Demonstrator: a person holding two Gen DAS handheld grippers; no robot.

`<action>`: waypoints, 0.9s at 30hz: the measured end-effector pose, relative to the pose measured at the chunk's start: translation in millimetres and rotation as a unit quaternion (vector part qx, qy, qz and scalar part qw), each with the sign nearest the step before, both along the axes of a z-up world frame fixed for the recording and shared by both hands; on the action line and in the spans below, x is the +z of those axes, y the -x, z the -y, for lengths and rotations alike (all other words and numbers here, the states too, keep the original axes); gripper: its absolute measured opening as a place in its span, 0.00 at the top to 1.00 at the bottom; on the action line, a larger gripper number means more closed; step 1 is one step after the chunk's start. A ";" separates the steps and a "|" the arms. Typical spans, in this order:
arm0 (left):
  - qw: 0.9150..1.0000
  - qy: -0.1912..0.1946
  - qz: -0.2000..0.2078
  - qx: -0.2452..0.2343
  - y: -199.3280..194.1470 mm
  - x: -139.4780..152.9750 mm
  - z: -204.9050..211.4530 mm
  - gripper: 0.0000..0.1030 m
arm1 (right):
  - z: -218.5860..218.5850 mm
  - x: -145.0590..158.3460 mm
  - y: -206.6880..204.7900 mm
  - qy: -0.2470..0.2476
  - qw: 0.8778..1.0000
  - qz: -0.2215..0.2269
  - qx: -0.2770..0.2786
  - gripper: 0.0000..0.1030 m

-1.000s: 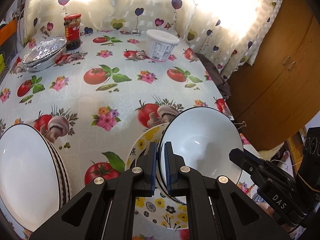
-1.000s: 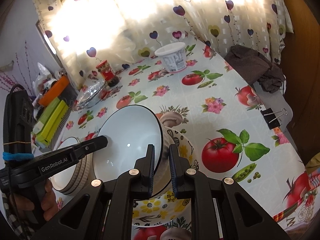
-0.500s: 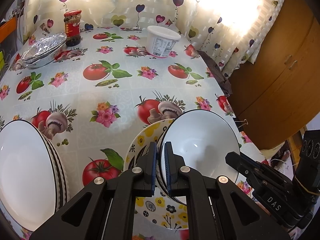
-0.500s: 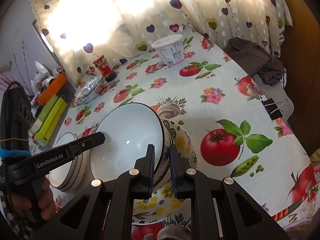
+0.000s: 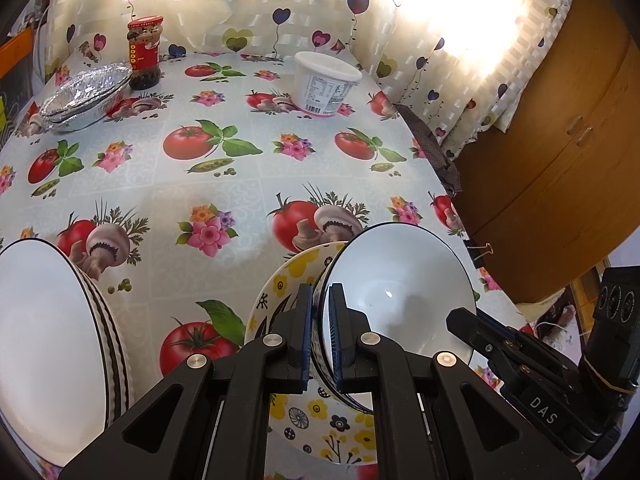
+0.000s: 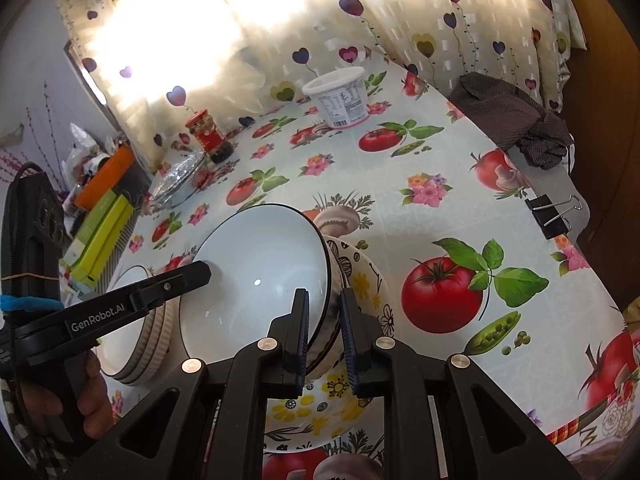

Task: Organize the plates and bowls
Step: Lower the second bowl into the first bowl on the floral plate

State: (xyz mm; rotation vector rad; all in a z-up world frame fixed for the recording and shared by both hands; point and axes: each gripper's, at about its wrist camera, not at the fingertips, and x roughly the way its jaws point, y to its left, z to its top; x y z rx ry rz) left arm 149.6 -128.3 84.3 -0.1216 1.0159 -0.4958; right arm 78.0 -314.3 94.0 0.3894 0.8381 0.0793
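Now both tools grip the white bowl (image 5: 394, 292): left tool (image 5: 319, 334) pinches its rim, right tool (image 6: 325, 338) clamps its wall, tilted over the flowered plate (image 6: 362, 280) near the tabletop's front edge.

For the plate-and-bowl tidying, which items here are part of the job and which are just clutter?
Part of the job:
white bowl, gripped at its rim from both sides
flowered plate under it
ribbed bowl stack

Just lying about:
foil pans
sauce jar
white tub
binder clip
dark cloth
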 end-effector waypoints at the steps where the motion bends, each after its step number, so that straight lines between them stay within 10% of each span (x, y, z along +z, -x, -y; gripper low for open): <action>1: 1.000 0.002 0.001 0.001 -0.4 0.2 -0.4 0.93 | -0.2 0.8 -0.2 0.002 1.000 0.003 0.001 0.84; 27: 0.999 0.028 0.020 0.003 -20.3 5.9 5.9 0.91 | 3.1 6.7 -31.8 0.014 0.999 0.046 0.005 0.90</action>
